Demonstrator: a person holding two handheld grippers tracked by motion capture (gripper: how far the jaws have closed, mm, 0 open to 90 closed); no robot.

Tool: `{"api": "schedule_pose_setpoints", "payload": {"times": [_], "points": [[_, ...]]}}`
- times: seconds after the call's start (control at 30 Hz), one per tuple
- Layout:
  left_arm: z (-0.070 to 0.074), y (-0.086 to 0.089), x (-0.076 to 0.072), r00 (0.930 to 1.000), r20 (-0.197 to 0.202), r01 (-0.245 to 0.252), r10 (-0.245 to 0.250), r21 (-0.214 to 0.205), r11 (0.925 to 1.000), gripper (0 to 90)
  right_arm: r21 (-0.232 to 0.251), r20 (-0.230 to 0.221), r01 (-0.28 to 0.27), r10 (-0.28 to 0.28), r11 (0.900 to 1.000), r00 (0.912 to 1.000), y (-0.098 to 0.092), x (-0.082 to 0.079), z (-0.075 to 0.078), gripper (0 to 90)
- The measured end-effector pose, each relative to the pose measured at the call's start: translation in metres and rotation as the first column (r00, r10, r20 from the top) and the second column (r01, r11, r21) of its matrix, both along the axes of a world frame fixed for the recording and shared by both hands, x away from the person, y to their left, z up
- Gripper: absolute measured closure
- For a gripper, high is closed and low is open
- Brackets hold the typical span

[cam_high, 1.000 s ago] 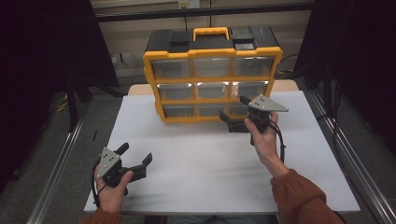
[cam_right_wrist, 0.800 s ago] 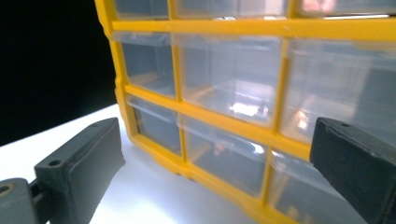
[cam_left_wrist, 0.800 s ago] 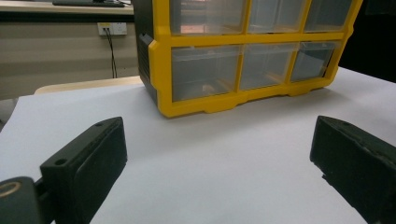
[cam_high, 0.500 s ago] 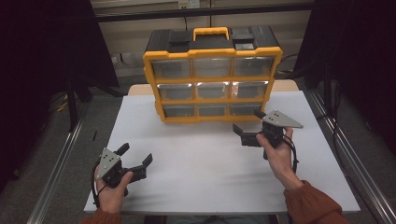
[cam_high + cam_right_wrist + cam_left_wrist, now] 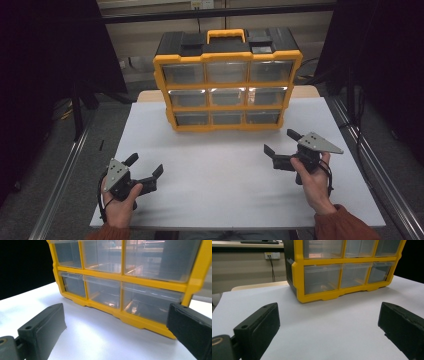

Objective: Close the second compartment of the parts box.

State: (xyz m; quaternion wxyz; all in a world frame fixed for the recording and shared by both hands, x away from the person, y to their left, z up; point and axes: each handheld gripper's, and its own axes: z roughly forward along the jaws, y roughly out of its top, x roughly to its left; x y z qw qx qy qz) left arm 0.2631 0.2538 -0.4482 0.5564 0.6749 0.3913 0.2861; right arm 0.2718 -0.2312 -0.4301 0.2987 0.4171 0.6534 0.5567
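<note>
A yellow and black organizer box (image 5: 227, 80) with clear drawers in three rows stands upright at the back of the white table (image 5: 220, 175); all its drawers look closed. My left gripper (image 5: 145, 166) rests near the table's front left, open and empty, facing the box (image 5: 342, 272). Out at the right, my right gripper (image 5: 281, 142) is held open and empty a short way in front of the box's lower right corner (image 5: 140, 302). Neither gripper touches the box.
The table's front edge (image 5: 210, 225) runs just behind both hands. Metal rails (image 5: 70, 170) flank the table on either side. A wall socket and cable (image 5: 272, 257) sit behind the box at the left.
My right gripper has drawn back from the box's lower right drawers, moving toward the front right of the table. The left gripper has stayed in place.
</note>
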Motion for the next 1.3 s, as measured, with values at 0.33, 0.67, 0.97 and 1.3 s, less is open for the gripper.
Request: {"api": "schedule_pose_setpoints", "payload": {"times": [0.33,0.67,0.97,1.3], "points": [[0.0,-0.001,0.002,1.0,-0.005,0.009,-0.009,0.01,0.9999,4.9,-0.001,0.001,0.052,-0.052,0.9986,0.9986,-0.022,-0.025,-0.006,2.7],[0.0,-0.001,-0.001,1.0,0.001,-0.003,0.003,0.031,0.9995,4.1,-0.05,0.003,0.109,-0.109,0.9928,0.994,-0.043,-0.051,-0.015,3.3],[0.0,-0.003,-0.002,0.9999,0.004,0.01,-0.01,0.032,0.9994,4.1,-0.075,0.0,0.145,-0.145,0.9866,0.9894,-0.052,-0.065,-0.023,3.6],[0.0,-0.005,-0.002,0.9996,0.005,0.029,-0.029,0.017,0.9994,3.8,-0.072,0.003,0.139,-0.139,0.9877,0.9903,-0.052,-0.063,-0.023,3.0]]}}
